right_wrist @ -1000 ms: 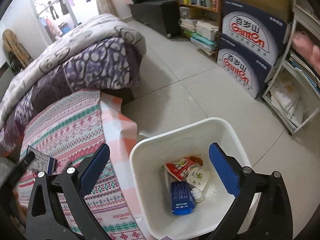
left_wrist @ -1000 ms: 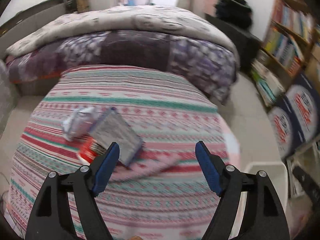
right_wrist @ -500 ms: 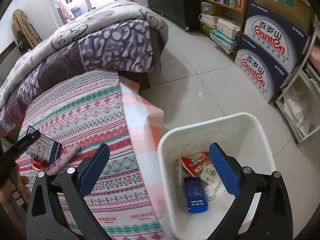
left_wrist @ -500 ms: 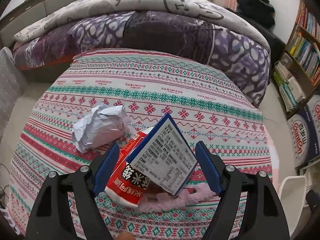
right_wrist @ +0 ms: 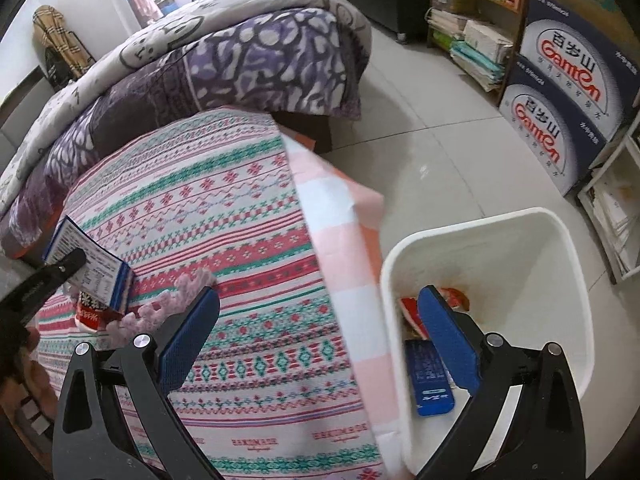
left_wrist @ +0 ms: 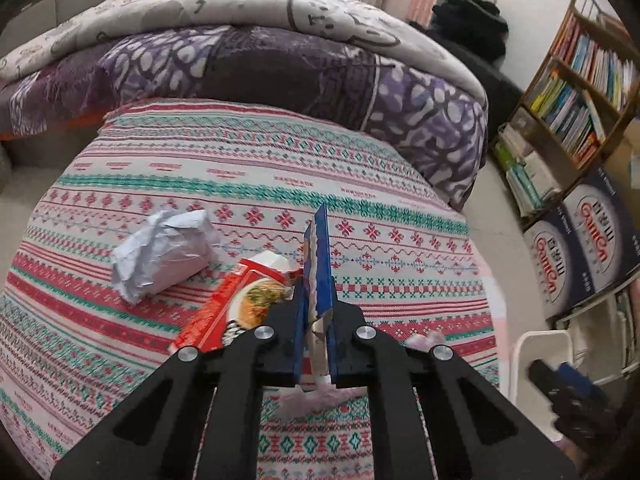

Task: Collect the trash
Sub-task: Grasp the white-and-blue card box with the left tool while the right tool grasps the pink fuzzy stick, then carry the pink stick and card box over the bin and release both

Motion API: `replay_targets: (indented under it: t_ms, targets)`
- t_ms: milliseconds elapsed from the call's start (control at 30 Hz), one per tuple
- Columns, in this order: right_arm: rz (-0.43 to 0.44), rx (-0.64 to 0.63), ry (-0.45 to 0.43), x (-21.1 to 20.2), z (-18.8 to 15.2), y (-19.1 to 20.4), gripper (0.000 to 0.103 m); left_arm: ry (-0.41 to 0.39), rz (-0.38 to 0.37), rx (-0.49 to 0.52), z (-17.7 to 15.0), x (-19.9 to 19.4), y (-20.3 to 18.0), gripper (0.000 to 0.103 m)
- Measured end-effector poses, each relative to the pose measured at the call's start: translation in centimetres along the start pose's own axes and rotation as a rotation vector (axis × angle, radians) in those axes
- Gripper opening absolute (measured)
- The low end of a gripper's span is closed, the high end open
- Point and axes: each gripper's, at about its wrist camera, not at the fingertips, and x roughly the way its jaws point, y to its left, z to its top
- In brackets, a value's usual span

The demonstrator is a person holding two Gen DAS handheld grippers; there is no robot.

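My left gripper (left_wrist: 316, 312) is shut on a flat blue-edged packet (left_wrist: 320, 264), held on edge above the patterned cloth. The same packet (right_wrist: 86, 266) shows its printed label in the right wrist view. A red noodle wrapper (left_wrist: 224, 312) lies under and left of it. A crumpled white paper ball (left_wrist: 164, 256) lies further left. My right gripper (right_wrist: 316, 344) is open and empty, straddling the cloth's edge and the rim of a white trash bin (right_wrist: 560, 248), which holds a blue packet (right_wrist: 430, 380) and a red wrapper (right_wrist: 412, 312).
The patterned cloth (left_wrist: 240, 184) covers a low round surface, with a pink fuzzy strip (right_wrist: 172, 300) on it. A bed with a purple quilt (left_wrist: 280, 60) is behind. Bookshelves (left_wrist: 580, 92) and Ganten boxes (right_wrist: 560, 92) stand on the right by the tiled floor (right_wrist: 440, 160).
My left gripper has moved in and closed on the blue-edged packet, which now stands on edge between the pads. My right gripper has shifted left over the bin's rim, still open.
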Motion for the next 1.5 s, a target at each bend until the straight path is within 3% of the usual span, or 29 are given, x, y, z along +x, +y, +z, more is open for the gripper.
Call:
replay_targets:
  t_ms: [167, 267, 367, 533, 633, 767, 867, 1000, 1033, 1233, 1500]
  targets:
    - [0.039, -0.016, 0.023, 0.9, -0.4, 2.1, 0.094, -0.073, 0.007, -0.058, 0.5, -3.4, 2.3, 0.009]
    - [0.094, 0.000, 0.061, 2.0, -1.1, 4.1, 0.093, -0.132, 0.082, -0.077, 0.6, -5.4, 4.0, 0.009]
    - [0.111, 0.028, 0.080, 3.2, -1.6, 6.0, 0.091, -0.146, 0.095, -0.105, 0.4, -6.4, 5.7, 0.009]
    - [0.063, 0.037, 0.073, 5.6, -1.9, 9.0, 0.091, -0.182, 0.142, -0.119, 0.0, -8.0, 7.8, 0.009]
    - [0.046, 0.055, 0.103, 7.5, -1.9, 10.0, 0.093, -0.203, 0.130, -0.124, 0.0, -9.1, 8.6, 0.009]
    - [-0.013, -0.080, 0.057, 8.5, -2.2, 13.0, 0.092, -0.209, 0.120, -0.127, 0.0, -9.7, 9.5, 0.009]
    - [-0.026, -0.227, 0.031, 8.5, -3.4, 15.1, 0.083, -0.207, 0.123, -0.127, 0.0, -9.8, 9.8, 0.009]
    - [0.065, -0.393, 0.035, 7.2, -5.0, 17.1, 0.040, -0.212, 0.125, -0.143, 0.2, -10.2, 10.5, 0.009]
    - [0.091, -0.419, 0.049, 7.0, -5.3, 17.4, 0.033, -0.216, 0.128, -0.145, 0.2, -10.3, 10.6, 0.009]
    - [0.197, -0.438, 0.124, 5.2, -6.4, 16.5, 0.027, -0.218, 0.135, -0.154, 0.1, -10.8, 11.0, 0.009]
    - [0.226, -0.428, 0.028, 0.4, -6.2, 14.3, 0.027, -0.231, 0.120, -0.165, -0.1, -12.0, 10.3, 0.009]
